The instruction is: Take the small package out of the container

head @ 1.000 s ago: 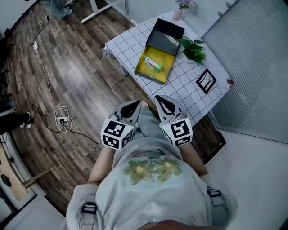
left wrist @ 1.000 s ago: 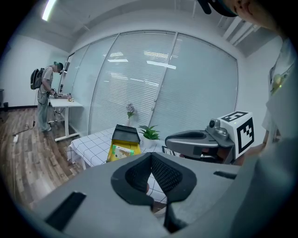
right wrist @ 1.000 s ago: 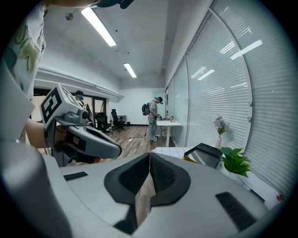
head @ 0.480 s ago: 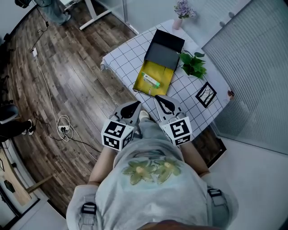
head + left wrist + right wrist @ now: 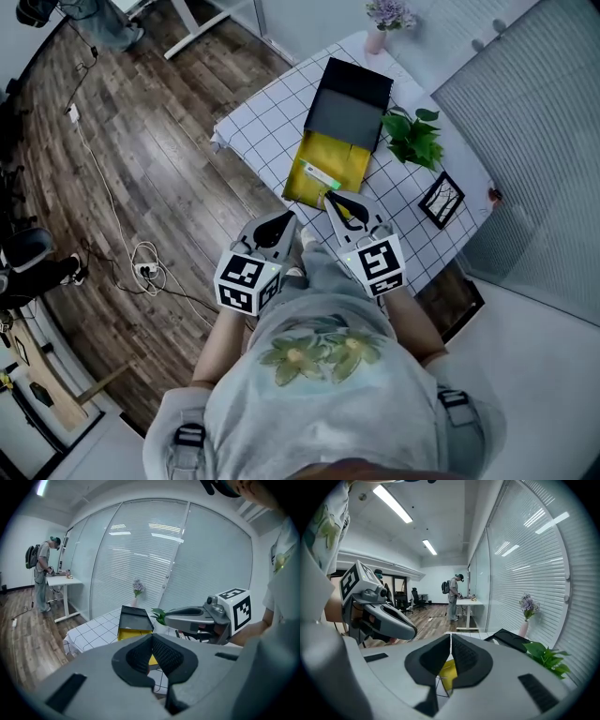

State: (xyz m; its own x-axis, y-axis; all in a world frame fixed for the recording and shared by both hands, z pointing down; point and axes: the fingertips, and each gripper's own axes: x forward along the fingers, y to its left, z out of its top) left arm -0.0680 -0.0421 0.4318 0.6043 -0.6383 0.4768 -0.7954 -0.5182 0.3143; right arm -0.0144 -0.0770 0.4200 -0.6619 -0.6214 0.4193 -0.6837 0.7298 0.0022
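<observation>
The left gripper (image 5: 281, 221) and the right gripper (image 5: 338, 200) are held side by side, each with its jaws pressed together and nothing between them. The small white-and-green package (image 5: 322, 175) lies inside the open yellow cardboard container (image 5: 345, 155) on the grid-patterned cloth-covered bench (image 5: 272, 122), at about 11 o'clock from the right gripper's tip. The container's black lid (image 5: 349, 101) lies open at its 1 o'clock.

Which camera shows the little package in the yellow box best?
The head view: the small package lies plainly in the open yellow box. Both gripper views show only slivers of the yellow box, no package.
</observation>
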